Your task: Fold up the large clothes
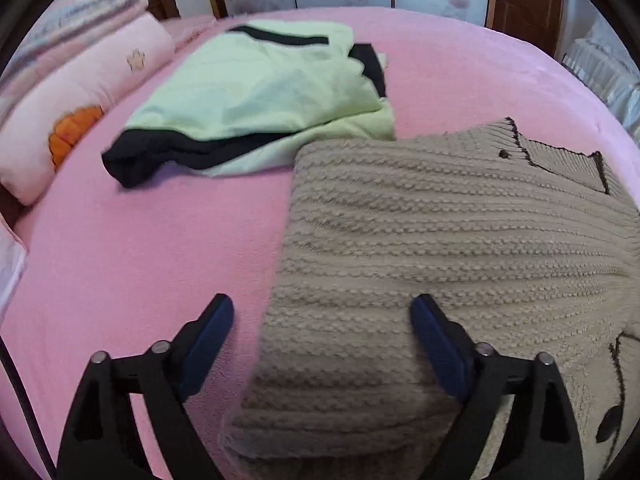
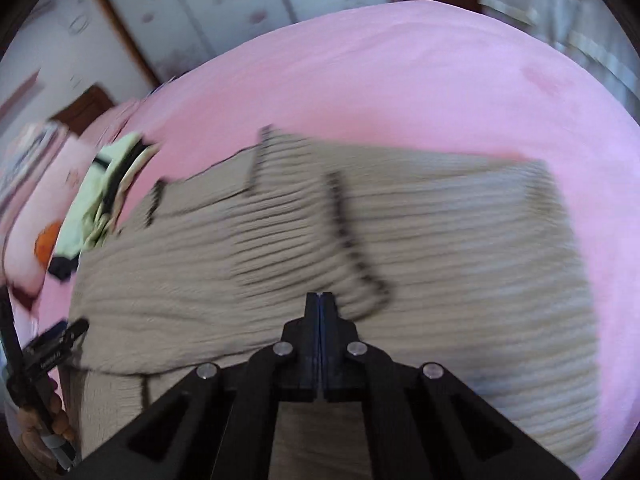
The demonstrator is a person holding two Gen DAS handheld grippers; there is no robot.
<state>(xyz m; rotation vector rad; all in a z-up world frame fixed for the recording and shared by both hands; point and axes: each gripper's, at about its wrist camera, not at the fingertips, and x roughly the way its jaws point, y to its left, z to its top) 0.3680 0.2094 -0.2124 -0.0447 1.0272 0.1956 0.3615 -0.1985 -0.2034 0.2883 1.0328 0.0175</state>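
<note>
Chunky beige cable-knit cardigan [image 1: 440,240] spread on pink bedsheet [image 1: 140,240]. Left gripper [image 1: 322,340] wide, straddling knit's left edge, unpinched. Right gripper [image 2: 321,300] closed, empty. Knit thick, floppy, stretchy, likely weighty; best pinched at hem corners.

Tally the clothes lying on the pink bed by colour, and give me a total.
Beige: 1, the ribbed beige knit cardigan with dark brown trim, spread on the pink bed sheet.
Light green: 1, the light green garment with black bands, folded beyond the cardigan.
Total: 2 garments.
</note>
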